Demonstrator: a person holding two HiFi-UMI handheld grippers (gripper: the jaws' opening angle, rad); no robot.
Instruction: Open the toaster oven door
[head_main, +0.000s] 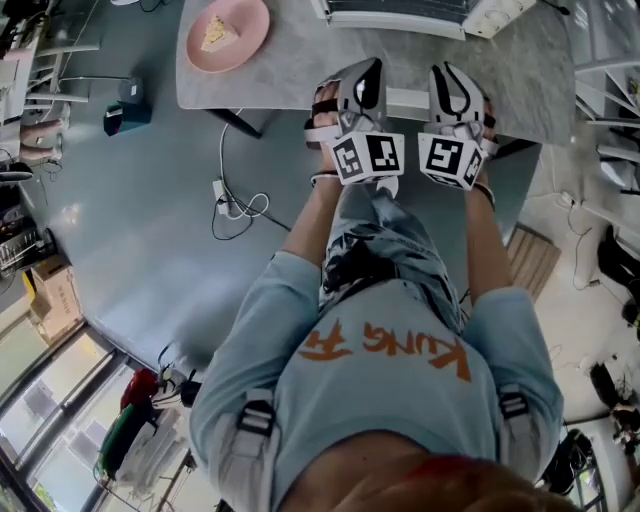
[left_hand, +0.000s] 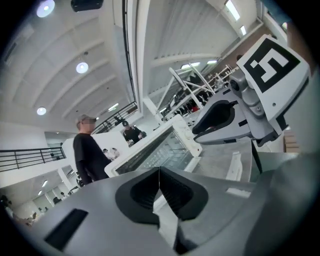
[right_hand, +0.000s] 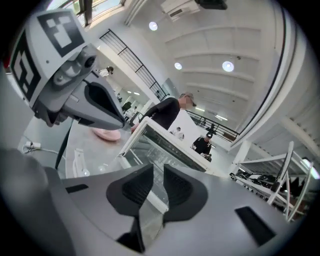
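Your blue shirt (head_main: 380, 390) fills the bottom of the head view. Past it is the big grey desk (head_main: 300, 75). On its far edge sits the toaster oven (head_main: 395, 15), and its glass door looks shut (hard to be sure from up here). Your left claw (head_main: 362, 85) and right claw (head_main: 458, 90) hang side by side over the near edge. Your left one is shut tight on nothing. Your right one shows a thin gap and holds nothing too. So you are only getting ready, and the door is not touched yet. Next, I think you must open one claw wide, reach across, and close it on the door's handle.
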